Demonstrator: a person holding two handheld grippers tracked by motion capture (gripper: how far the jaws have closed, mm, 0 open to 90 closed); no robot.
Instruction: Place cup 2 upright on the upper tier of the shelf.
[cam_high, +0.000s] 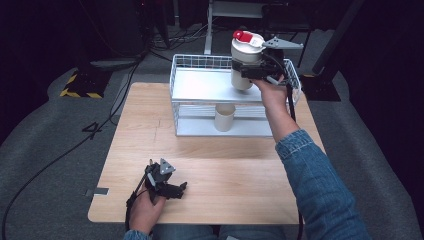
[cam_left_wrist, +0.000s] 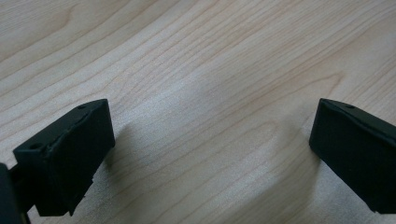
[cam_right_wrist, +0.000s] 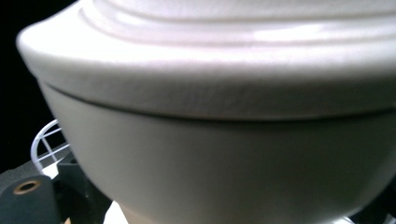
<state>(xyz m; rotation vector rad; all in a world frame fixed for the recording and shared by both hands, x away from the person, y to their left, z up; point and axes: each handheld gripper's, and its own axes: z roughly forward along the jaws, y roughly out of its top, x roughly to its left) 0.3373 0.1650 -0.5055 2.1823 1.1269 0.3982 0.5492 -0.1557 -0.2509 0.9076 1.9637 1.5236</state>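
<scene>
The right gripper was clamped on the white lidded cup, held up over the wire rack at its far right. The left gripper rested on the table, jaws apart, plenty of bare wood around.

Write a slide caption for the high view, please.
Right hand-held gripper holds white bottle above wire rack.

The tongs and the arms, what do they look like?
Both tongs are black. The left tongs and right tongs each carry a grey three-cornered plate and trail a black cable. Their jaws are blocky black pads. Both arms wear blue denim sleeves.
</scene>
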